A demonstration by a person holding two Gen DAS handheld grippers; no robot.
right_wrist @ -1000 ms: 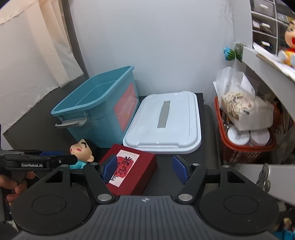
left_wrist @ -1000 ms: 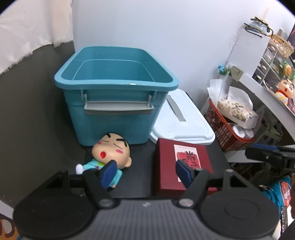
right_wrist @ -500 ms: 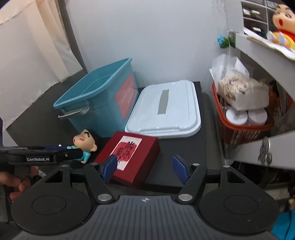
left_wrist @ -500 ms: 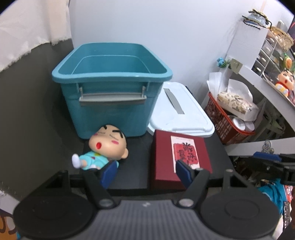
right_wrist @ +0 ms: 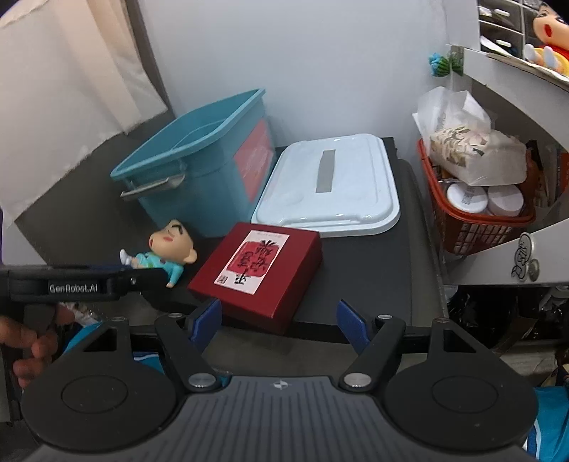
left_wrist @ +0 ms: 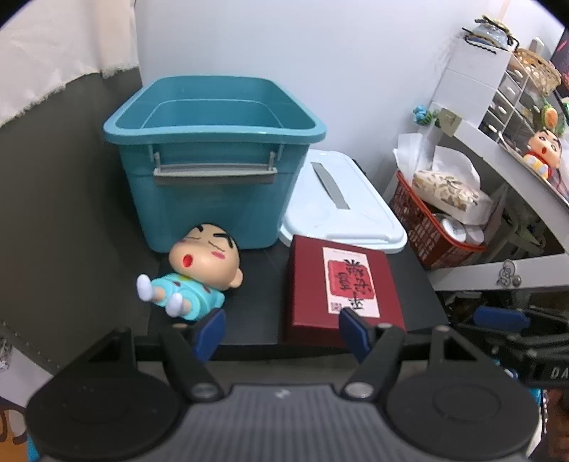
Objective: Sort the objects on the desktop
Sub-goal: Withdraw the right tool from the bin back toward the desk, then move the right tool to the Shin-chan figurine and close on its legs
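On the black table lie a cartoon boy doll (left_wrist: 192,270) in light blue and a dark red box (left_wrist: 341,284) with a white and red label. Behind them stand an open teal bin (left_wrist: 213,133) and its white lid (left_wrist: 341,206). My left gripper (left_wrist: 281,330) hovers open at the table's near edge, with the doll just ahead of its left finger and nothing between its pads. My right gripper (right_wrist: 278,321) has its jaws opening. The red box's (right_wrist: 259,270) near corner shows between its fingertips, untouched. The left gripper (right_wrist: 89,280) and the hand holding it (right_wrist: 25,348) show in the right wrist view.
A red basket (right_wrist: 473,227) with a tissue pack and white jars stands right of the table. Above it runs a grey shelf (right_wrist: 515,81) carrying a second cartoon figure (right_wrist: 547,32). A cream curtain (right_wrist: 53,89) hangs at the left. The wall rises just behind the bin.
Both grippers have drawn back from the table, so the doll and the red box sit farther ahead. The left finger no longer overlaps the doll. The right jaws stand slightly wider.
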